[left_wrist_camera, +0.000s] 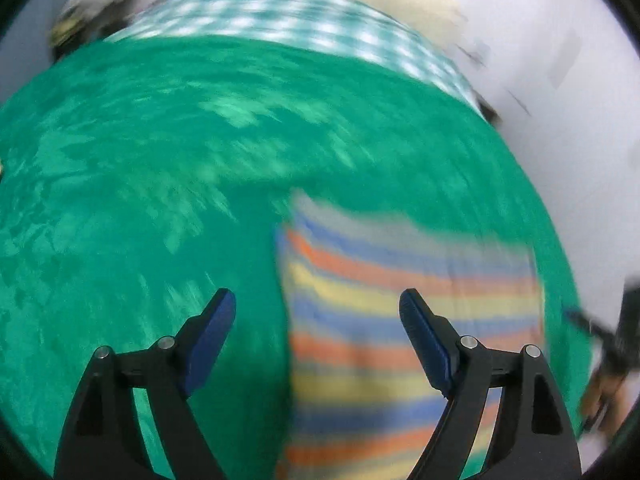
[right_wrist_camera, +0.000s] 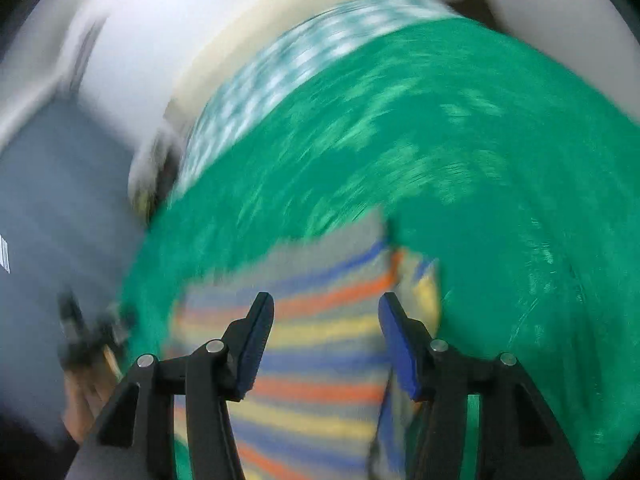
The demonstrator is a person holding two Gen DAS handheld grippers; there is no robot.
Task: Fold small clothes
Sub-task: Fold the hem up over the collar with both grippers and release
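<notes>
1. One striped garment (left_wrist_camera: 400, 320) lies on the green cloth (left_wrist_camera: 160, 160) covering the worktop, at 5 o'clock in the left view.
2. Left tool (left_wrist_camera: 316, 308) and right tool (right_wrist_camera: 326, 312) both hang with fingers apart, empty.
3. Judged step: approaching for a fold; next, grip an edge.
4. One gingham cloth (left_wrist_camera: 280, 12) sits at 12 o'clock.

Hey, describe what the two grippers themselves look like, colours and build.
Both match: the left gripper and right gripper have black angular linkage arms joined by silver round pins, and each finger carries a dark blue pad with a finely ribbed face. No cables or markings show.
</notes>
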